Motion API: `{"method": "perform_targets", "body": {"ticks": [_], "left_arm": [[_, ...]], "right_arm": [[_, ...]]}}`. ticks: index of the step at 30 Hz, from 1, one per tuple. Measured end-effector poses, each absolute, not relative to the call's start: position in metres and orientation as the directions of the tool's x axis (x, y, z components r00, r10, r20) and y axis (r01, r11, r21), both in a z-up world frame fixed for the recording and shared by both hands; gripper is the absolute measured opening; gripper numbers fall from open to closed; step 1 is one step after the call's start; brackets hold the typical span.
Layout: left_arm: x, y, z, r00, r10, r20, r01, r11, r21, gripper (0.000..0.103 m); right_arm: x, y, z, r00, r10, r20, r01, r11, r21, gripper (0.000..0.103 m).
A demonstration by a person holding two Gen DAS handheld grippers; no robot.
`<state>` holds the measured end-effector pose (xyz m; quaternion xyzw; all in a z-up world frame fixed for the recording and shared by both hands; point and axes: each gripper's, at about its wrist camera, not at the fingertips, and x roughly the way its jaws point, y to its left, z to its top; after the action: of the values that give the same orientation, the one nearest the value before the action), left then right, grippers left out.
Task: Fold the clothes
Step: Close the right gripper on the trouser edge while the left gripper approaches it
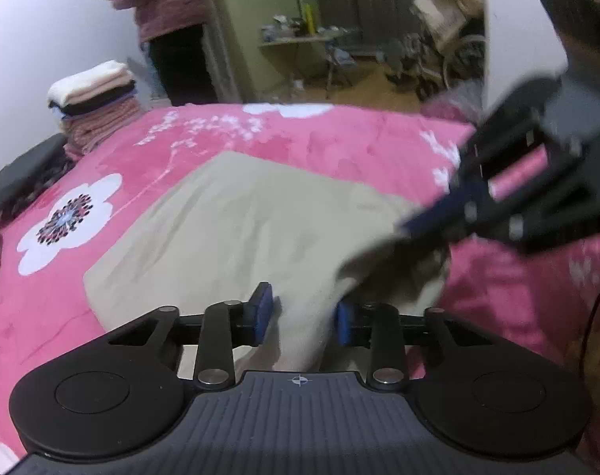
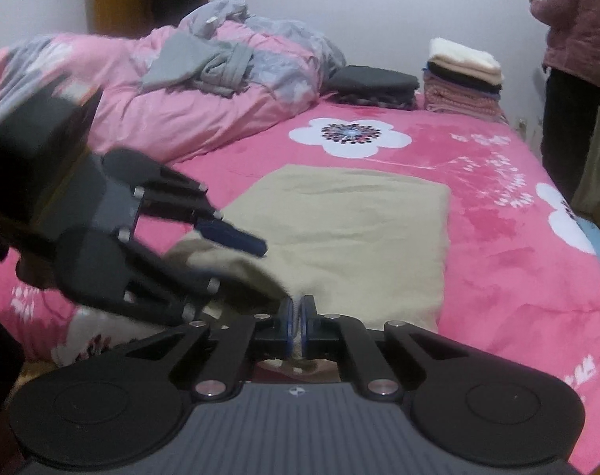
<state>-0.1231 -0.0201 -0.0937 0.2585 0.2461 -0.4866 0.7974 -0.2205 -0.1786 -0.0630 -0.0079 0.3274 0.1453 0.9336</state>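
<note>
The pink bedspread (image 2: pixel 497 257) fills both frames, with a beige garment (image 2: pixel 351 229) spread flat at its centre. At upper right, a stack of folded clothes (image 2: pixel 464 75). The right gripper (image 2: pixel 298 316) is clenched on the garment's near edge; the left gripper (image 1: pixel 305 314) straddles a raised ridge, jaws apart. Lifting one-handed could drag the cloth askew, since only one corner is pinched.

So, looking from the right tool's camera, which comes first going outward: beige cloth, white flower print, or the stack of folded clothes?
1. Beige folded cloth, pinched in the right tool.
2. White flower print on the pink bedspread, beyond the cloth.
3. Stack of folded clothes, far right by the wall.
</note>
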Motion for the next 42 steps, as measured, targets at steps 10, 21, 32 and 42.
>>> {"method": "perform_targets", "body": {"ticks": [10,21,32,42], "left_arm": [[-0.123,-0.015,-0.085,0.425,-0.684,-0.593,0.891,0.431,0.141,0.022],[-0.119,-0.01,-0.082,0.41,-0.707,-0.576,0.888,0.452,0.078,0.016],[-0.108,0.006,-0.078,0.294,-0.743,-0.602,0.905,0.419,-0.076,0.063],[-0.086,-0.019,-0.092,0.263,-0.71,-0.653,0.91,0.407,-0.076,0.045]], "right_arm": [[-0.225,-0.226,-0.062,0.749,0.375,-0.546,-0.161,0.902,0.4,0.007],[-0.195,-0.229,-0.086,0.733,0.413,-0.54,-0.104,0.853,0.511,0.007],[-0.187,-0.224,-0.109,0.746,0.414,-0.522,-0.05,0.816,0.577,0.007],[-0.186,-0.224,-0.112,0.752,0.418,-0.51,-0.071,0.82,0.568,0.007]]}}
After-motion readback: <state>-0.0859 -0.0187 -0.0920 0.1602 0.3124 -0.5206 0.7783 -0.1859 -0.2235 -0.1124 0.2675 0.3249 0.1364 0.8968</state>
